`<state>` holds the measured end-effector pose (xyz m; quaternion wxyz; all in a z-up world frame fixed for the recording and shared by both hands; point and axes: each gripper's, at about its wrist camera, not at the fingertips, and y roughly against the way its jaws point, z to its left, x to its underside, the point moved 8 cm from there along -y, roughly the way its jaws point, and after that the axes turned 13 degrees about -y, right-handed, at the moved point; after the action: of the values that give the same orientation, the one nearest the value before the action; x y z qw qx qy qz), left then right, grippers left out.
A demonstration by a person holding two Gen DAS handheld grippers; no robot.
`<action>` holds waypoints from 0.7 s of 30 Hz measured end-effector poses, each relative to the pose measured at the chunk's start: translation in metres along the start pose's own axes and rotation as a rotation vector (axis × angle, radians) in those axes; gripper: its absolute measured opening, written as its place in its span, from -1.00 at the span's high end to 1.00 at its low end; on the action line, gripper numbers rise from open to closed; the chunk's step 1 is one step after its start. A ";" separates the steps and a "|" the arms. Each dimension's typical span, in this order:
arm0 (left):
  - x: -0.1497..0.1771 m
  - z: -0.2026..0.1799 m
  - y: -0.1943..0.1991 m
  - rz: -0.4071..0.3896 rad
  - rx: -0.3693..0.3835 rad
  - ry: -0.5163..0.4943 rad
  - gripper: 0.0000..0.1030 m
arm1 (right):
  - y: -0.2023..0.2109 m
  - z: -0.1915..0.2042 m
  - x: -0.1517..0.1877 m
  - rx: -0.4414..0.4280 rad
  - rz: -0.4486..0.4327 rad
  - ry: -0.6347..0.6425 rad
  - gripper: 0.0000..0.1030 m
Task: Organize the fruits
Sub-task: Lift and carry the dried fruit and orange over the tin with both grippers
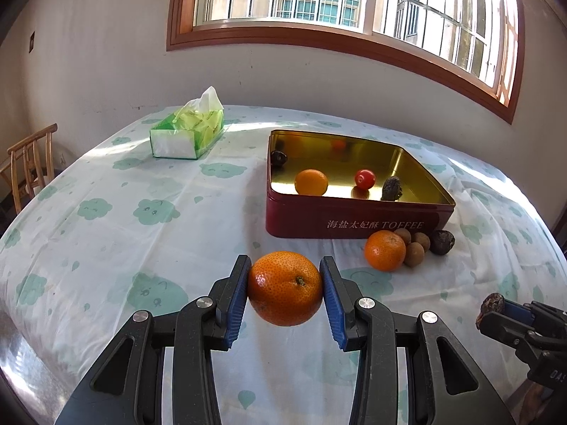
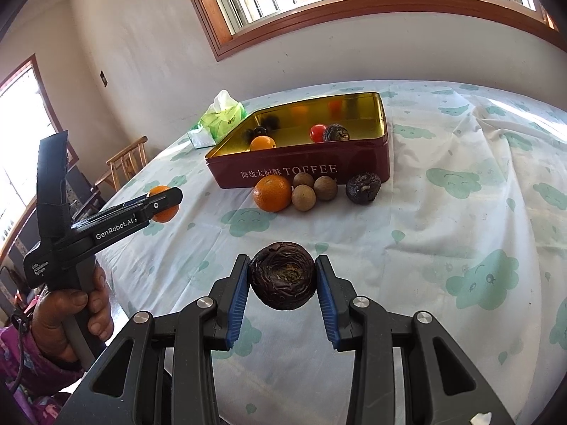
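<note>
**Dual carry toward the toffee tin: drop and collision risks**

The left claw (image 1: 285,288) grips a mandarin (image 1: 285,288) clear of the counter (image 1: 106,241). The right claw (image 2: 281,279) grips a wrinkled dark passion fruit (image 2: 281,279). The toffee tin (image 1: 354,225) stands ahead, already holding fruit. Risks: round fruit slipping from the blue pads (image 1: 237,301); claws colliding over the tin; a low approach knocking the longans (image 2: 315,186) beside its wall.

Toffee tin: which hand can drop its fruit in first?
Probably left. The left gripper holds its orange facing the toffee tin over bare cloth; the right gripper has loose fruit lying between it and the tin.
</note>
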<state>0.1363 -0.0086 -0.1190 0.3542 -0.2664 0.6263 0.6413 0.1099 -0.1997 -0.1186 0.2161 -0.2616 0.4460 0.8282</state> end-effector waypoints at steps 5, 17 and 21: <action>-0.004 -0.002 0.010 -0.020 -0.012 -0.014 0.20 | 0.007 0.004 -0.001 -0.005 -0.014 0.006 0.33; -0.018 -0.003 0.041 -0.095 -0.046 -0.051 0.20 | 0.024 0.018 -0.005 -0.021 -0.044 0.027 0.33; -0.025 -0.002 0.055 -0.125 -0.061 -0.068 0.20 | 0.028 0.021 -0.006 -0.027 -0.050 0.030 0.33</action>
<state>0.1085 -0.0121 -0.0655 0.4064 -0.2939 0.5762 0.6454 0.0931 -0.1967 -0.0880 0.2265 -0.2879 0.4312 0.8246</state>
